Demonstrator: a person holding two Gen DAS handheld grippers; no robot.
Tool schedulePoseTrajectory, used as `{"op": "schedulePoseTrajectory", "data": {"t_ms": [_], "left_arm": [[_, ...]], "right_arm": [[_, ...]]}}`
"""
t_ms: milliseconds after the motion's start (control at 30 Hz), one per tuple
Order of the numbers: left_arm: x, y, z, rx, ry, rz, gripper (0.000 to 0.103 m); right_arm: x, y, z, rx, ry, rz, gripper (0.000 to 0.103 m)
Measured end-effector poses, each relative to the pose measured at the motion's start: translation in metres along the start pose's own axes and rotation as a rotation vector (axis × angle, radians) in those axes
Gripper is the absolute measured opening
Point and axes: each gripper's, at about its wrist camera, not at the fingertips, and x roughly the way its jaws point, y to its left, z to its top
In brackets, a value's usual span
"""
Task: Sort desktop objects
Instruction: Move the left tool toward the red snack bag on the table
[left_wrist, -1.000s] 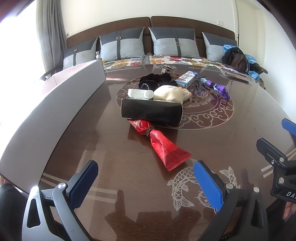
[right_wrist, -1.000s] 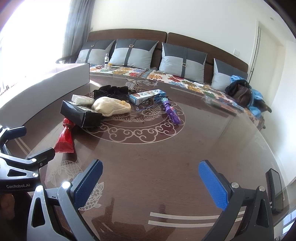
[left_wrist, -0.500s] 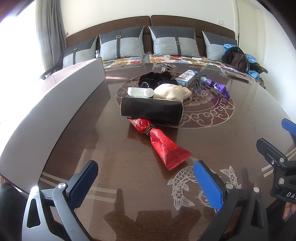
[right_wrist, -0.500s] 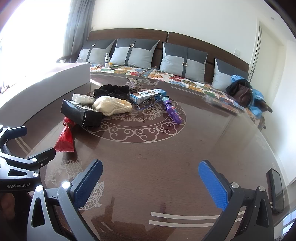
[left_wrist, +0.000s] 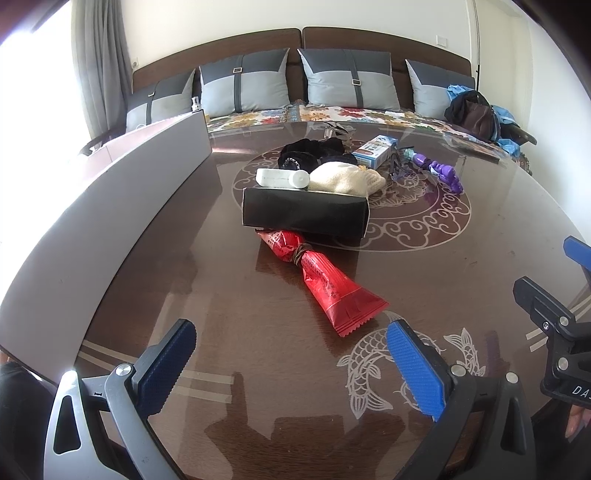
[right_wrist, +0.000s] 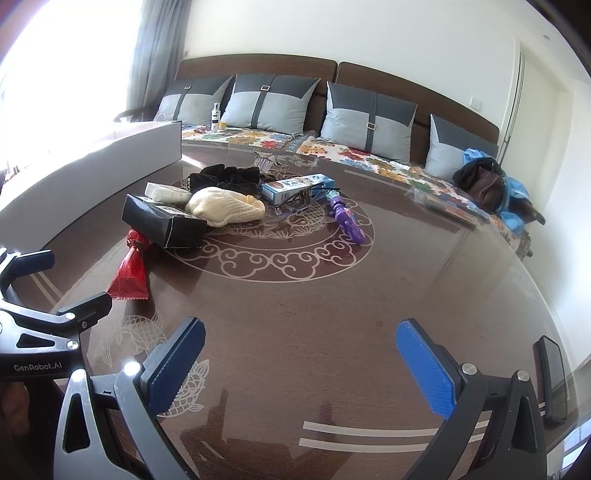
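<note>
I hold both sets of jaws wide apart and empty, low over the near edge of the bench (left_wrist: 155, 258). The left gripper (left_wrist: 291, 363) faces the clutter head-on; the right gripper (right_wrist: 303, 363) hangs off to its side, with bare wood ahead of it.

Just ahead of the left jaws, a little toward the right pad, lies the red snack packet (left_wrist: 325, 284), tied at the waist, its far end tucked against the black box (left_wrist: 304, 218). I judge the packet the sensible first pick: I would come in low, turn so the pads cross its narrow waist, and close gently so the foil does not slide on the glossy top or drag the box.

Beyond the box sit a white tube (left_wrist: 282, 178), a cream knitted hat (left_wrist: 347, 179) and something of black fabric (left_wrist: 310, 153), then a blue carton (left_wrist: 375, 150) and a purple toy (left_wrist: 441, 173) farther right.

The right wrist view alone shows the eyeglasses (right_wrist: 299, 201) plainly beside the carton, and a dark phone (right_wrist: 552, 380) at the bench edge outside the right pad. The left view shows best the long white bin (left_wrist: 110, 199) running along the left side.
</note>
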Motion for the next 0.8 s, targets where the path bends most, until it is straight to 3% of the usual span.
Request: {"op": "schedulePoseTrajectory", "data": {"t_ms": [533,800], "left_arm": [[0.01,0.002,-0.002,-0.001,0.039,0.009,0.103],[0.022,0.004,-0.007,-0.008,0.09,0.018,0.103]], "right_arm": [[0.007,-0.002,-0.002,-0.001,0.029,0.023,0.103],[0.026,0.006,-0.011,-0.018,0.126,0.067,0.103]]}}
